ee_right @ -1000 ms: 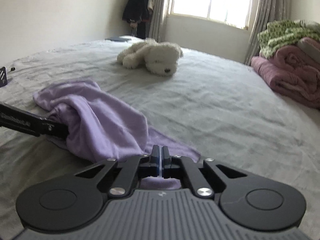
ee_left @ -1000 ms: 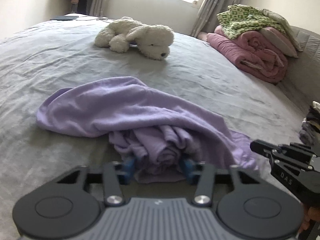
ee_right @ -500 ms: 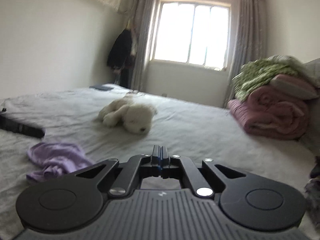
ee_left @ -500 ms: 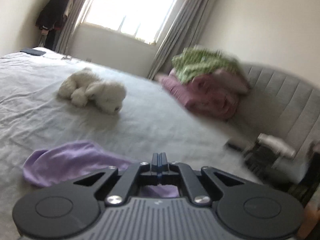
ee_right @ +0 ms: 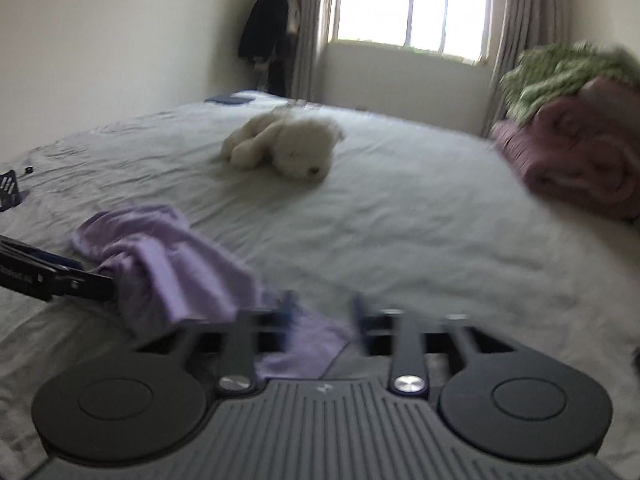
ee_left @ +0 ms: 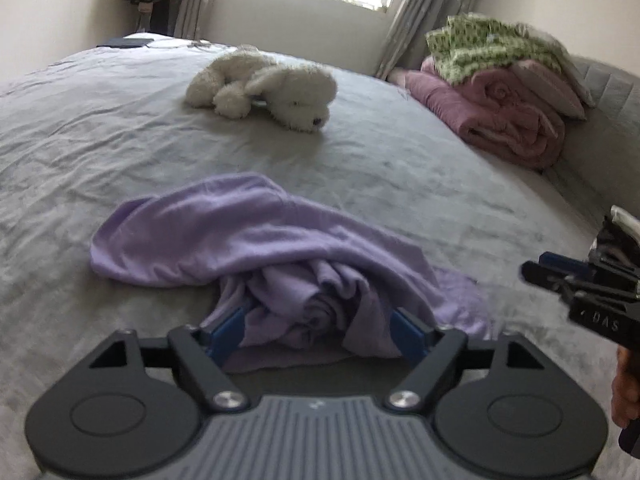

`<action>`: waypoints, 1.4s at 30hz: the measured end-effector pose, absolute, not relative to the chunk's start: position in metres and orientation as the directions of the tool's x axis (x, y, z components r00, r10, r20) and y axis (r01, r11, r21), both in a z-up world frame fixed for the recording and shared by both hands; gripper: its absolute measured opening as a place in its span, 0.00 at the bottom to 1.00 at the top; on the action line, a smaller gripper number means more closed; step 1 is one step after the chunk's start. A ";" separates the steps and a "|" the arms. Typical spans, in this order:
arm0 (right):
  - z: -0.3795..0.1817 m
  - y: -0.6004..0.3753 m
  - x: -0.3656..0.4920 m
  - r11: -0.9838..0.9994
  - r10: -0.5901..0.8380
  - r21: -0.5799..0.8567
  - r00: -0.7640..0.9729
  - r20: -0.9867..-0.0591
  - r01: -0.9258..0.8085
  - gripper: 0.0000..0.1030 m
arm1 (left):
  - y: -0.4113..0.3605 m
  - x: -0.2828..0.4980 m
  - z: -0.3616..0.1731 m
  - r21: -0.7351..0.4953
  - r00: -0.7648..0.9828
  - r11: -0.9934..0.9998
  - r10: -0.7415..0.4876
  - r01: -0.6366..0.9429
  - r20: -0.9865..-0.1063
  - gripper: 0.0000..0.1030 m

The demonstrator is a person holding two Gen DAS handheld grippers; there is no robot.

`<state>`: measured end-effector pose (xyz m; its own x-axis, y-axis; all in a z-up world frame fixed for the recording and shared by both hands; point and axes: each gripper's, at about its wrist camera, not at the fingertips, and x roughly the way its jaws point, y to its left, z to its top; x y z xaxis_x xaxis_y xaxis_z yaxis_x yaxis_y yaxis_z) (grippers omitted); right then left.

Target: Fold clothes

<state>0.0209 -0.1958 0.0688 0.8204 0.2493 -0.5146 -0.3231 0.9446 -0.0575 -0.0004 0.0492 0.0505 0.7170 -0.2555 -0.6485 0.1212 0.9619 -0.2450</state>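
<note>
Our crumpled lilac knit garment (ee_left: 256, 248) lies bunched on the grey bed (ee_left: 80, 140). Our left tool (ee_left: 320, 326) is spread around its wadded middle; our right tool (ee_right: 324, 316) is spread over a flat corner. Closing on several layers could drag the bunch instead of one edge.

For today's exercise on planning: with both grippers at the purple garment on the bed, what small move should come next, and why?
Probably close the left gripper on the bunched purple garment: its jaws stand open around the wad, which lies crumpled on the bed and needs lifting to spread.

Window (ee_right: 408, 4) backlight glare, motion blur, fisheye edges
</note>
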 end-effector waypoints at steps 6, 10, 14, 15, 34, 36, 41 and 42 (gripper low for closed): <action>0.047 -0.174 0.024 0.919 0.284 -0.076 0.783 -0.553 -0.387 0.60 | 0.046 0.005 0.034 -0.211 0.689 0.971 -0.230 0.114 -0.687 0.76; 0.034 -0.165 0.027 0.903 0.292 -0.103 0.773 -0.564 -0.416 0.60 | 0.046 0.009 0.026 -0.190 0.682 0.974 -0.223 0.125 -0.697 0.26; 0.028 -0.159 0.028 0.889 0.317 -0.097 0.755 -0.573 -0.447 0.17 | 0.053 0.007 0.034 -0.242 0.697 0.960 -0.271 0.143 -0.664 0.05; 0.026 -0.157 0.028 0.887 0.315 -0.102 0.750 -0.581 -0.451 0.04 | 0.055 0.004 0.040 -0.261 0.710 0.952 -0.294 0.159 -0.640 0.04; 0.109 -0.205 0.001 0.937 0.298 -0.071 0.890 -0.345 -0.342 0.02 | 0.114 -0.041 0.138 -0.490 0.864 0.788 -0.488 0.374 -0.126 0.01; 0.102 -0.198 0.001 0.922 0.334 -0.059 0.861 -0.384 -0.384 0.12 | 0.112 -0.050 0.144 -0.497 0.833 0.734 -0.552 0.462 -0.040 0.01; 0.087 -0.182 0.000 0.869 0.422 -0.038 0.781 -0.461 -0.493 0.22 | 0.085 -0.066 0.143 -0.429 0.622 0.565 -0.783 0.705 -0.010 0.02; 0.085 -0.177 -0.002 0.852 0.443 -0.046 0.766 -0.465 -0.521 0.45 | 0.077 -0.068 0.140 -0.404 0.574 0.538 -0.818 0.740 -0.038 0.02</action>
